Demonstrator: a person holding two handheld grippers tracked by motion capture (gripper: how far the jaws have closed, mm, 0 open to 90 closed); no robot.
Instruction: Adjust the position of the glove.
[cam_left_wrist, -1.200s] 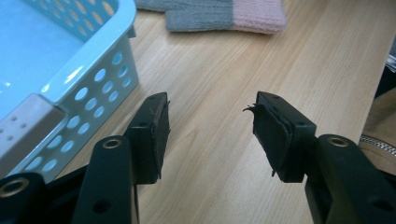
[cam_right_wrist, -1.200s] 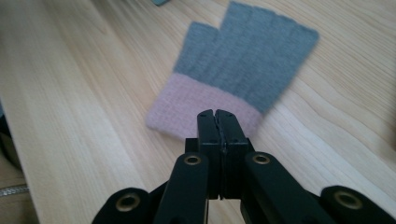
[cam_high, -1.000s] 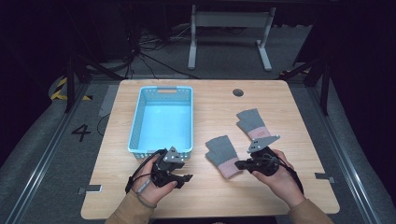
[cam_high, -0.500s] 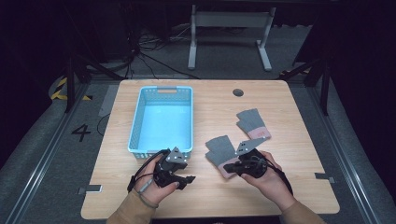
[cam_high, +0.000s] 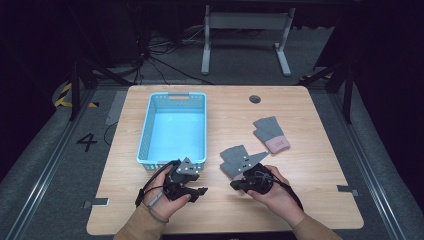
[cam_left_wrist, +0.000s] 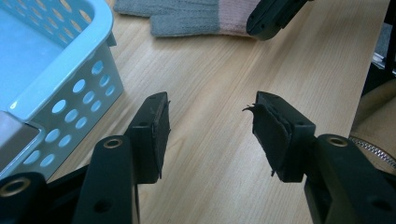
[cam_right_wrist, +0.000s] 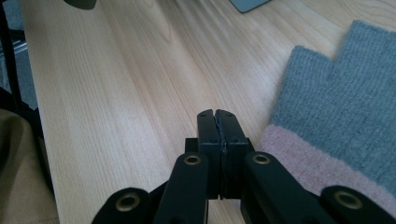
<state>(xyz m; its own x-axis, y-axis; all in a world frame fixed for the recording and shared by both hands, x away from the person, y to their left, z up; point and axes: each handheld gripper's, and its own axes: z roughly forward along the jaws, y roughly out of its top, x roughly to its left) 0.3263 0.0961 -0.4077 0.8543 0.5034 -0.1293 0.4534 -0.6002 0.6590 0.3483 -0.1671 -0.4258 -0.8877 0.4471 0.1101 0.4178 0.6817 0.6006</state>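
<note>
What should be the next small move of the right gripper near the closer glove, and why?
Probably open the jaws first. In the right gripper view the right gripper is shut with nothing between its jaws, and the near glove lies flat on the table just beside its tip, pink cuff closest. Shut jaws cannot take the cuff, so opening, then easing sideways over the cuff edge, seems sensible.

Knitted grey cloth glove (cam_right_wrist: 345, 107) with pink cuff, glossy perforated plastic basket (cam_left_wrist: 70, 88), matt pale wood table (cam_high: 320, 165)

Dim room, dark grey floor (cam_high: 45, 150) with a painted 4 (cam_high: 87, 142), cables (cam_high: 165, 62) at the far left, white metal stand (cam_high: 245, 35) beyond a light wooden table (cam_high: 310, 165).
</note>
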